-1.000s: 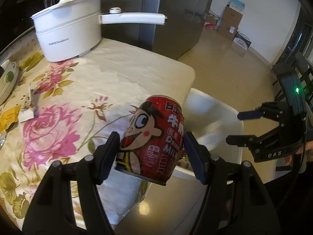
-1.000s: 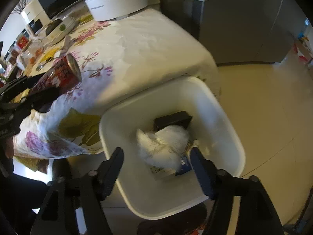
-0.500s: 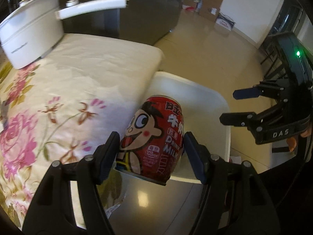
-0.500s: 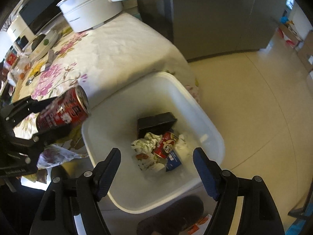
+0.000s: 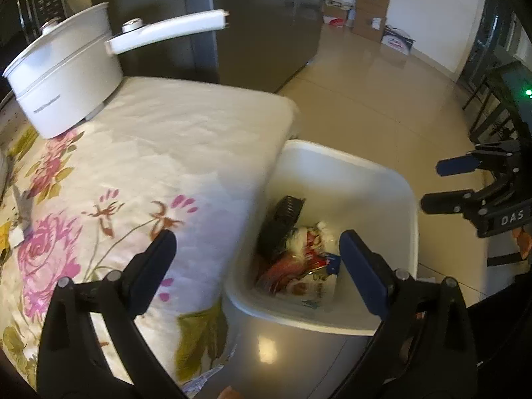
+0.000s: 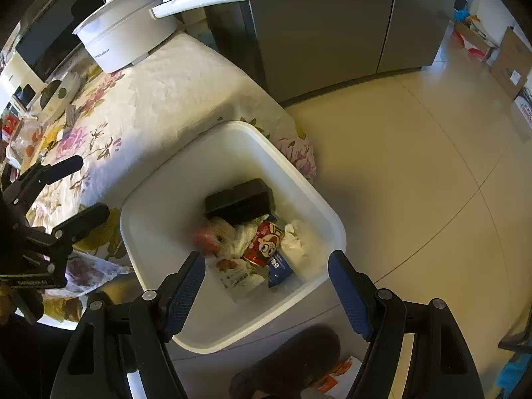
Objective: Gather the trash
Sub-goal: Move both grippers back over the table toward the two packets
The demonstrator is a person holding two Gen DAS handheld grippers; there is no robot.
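the left gripper (image 5: 256,252) hangs over the near edge of the bin (image 5: 410,199), its jaws opening, wide apart with nothing between them. the right gripper (image 6: 266,277) points steeply down over the same bin, jaws apart and empty.

the white bin (image 6: 332,212) stands on the floor (image 6: 415,166) tight against the corner of the bench (image 6: 173,76), whose flowered cloth (image 5: 133,166) droops beside the bin's rim. inside the bin lie a black box (image 6: 239,201), crumpled white paper (image 6: 296,236), a printed wrapper (image 6: 239,276), and a red can (image 6: 262,244) showing a cartoon face, resting on its side among the paper. a blurred red shape (image 6: 206,237) sits just left of it in the right wrist view; what it is cannot be told.

on the bench's far end a white pot (image 5: 63,89) with a long handle (image 5: 169,30) stands upright, well apart from the bin. other small items (image 6: 30,126) crowd the bench's left end. behind it rises a grey fridge (image 6: 326,23); cardboard boxes (image 5: 372,10) stand against the far wall.
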